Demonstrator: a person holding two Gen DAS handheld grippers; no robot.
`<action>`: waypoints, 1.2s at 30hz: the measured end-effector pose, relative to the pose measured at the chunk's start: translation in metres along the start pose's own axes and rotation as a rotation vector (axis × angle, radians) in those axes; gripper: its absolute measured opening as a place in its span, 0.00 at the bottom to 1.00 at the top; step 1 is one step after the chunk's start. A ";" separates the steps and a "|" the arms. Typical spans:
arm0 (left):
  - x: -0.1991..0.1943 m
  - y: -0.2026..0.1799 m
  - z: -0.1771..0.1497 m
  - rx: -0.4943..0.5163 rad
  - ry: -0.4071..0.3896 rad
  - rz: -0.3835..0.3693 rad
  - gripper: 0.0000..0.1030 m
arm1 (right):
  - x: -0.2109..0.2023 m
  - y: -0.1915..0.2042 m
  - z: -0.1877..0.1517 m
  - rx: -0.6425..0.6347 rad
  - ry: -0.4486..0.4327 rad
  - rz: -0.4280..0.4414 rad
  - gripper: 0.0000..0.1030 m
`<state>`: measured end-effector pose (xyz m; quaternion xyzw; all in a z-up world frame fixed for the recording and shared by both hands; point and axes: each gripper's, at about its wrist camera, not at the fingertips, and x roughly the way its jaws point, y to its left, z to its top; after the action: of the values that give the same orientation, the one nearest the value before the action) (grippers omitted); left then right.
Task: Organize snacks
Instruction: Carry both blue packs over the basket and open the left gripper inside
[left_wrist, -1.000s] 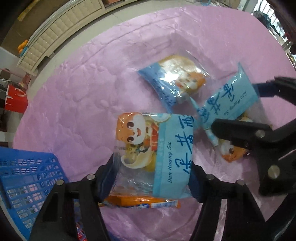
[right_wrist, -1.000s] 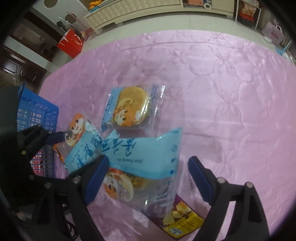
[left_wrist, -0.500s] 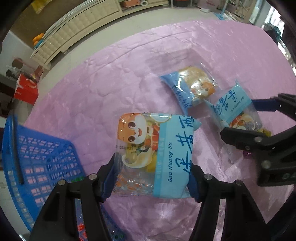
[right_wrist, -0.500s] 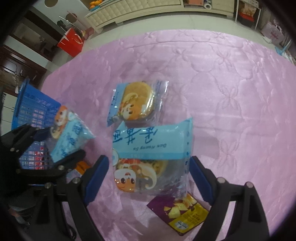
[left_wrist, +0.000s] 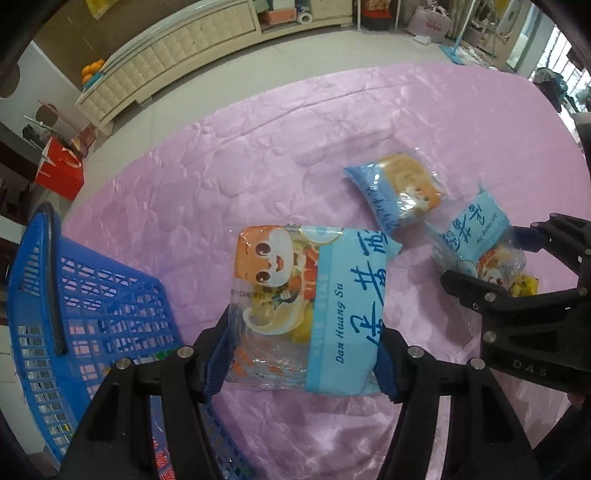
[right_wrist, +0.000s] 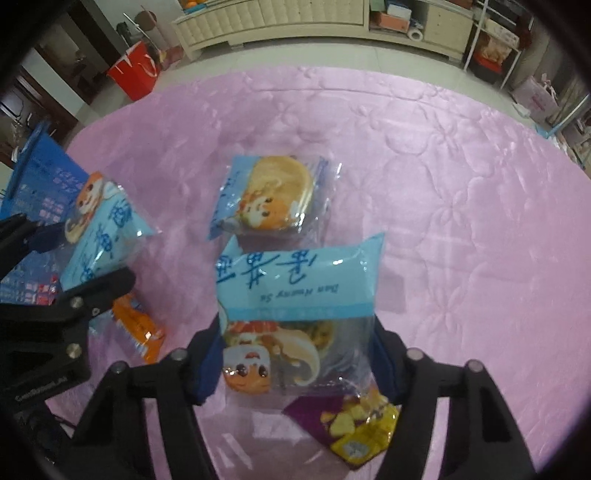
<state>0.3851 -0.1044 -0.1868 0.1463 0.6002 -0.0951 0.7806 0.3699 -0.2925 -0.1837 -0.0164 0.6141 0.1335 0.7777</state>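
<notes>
My left gripper (left_wrist: 303, 363) is shut on a blue pastry packet (left_wrist: 314, 306) with a cartoon face, held above the pink cloth beside the blue basket (left_wrist: 92, 306). My right gripper (right_wrist: 295, 363) is shut on a second blue pastry packet (right_wrist: 295, 295), lifted off the cloth. A third blue packet (right_wrist: 269, 197) with a round cake lies on the cloth ahead; it also shows in the left wrist view (left_wrist: 399, 192). The left gripper and its packet (right_wrist: 103, 236) show at the left of the right wrist view.
A purple and yellow snack packet (right_wrist: 351, 424) lies under the right gripper. An orange packet (right_wrist: 136, 325) lies near the basket. The table is round with a pink quilted cloth (right_wrist: 461, 221). A red bag (right_wrist: 135, 74) and cabinets stand on the floor beyond.
My left gripper has carried its packet left and up, toward the blue basket. My right gripper has closed on the second packet and lifted it.
</notes>
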 end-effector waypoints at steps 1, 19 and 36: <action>-0.003 0.001 -0.005 0.003 -0.008 -0.003 0.60 | -0.005 0.001 -0.003 -0.006 -0.004 0.002 0.69; -0.145 0.020 -0.080 -0.053 -0.256 -0.072 0.60 | -0.158 0.043 -0.072 -0.054 -0.206 -0.011 0.69; -0.218 0.111 -0.171 -0.170 -0.380 -0.030 0.60 | -0.195 0.154 -0.081 -0.217 -0.329 0.072 0.69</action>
<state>0.2089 0.0522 -0.0042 0.0505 0.4502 -0.0815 0.8878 0.2172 -0.1958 0.0052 -0.0561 0.4608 0.2274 0.8560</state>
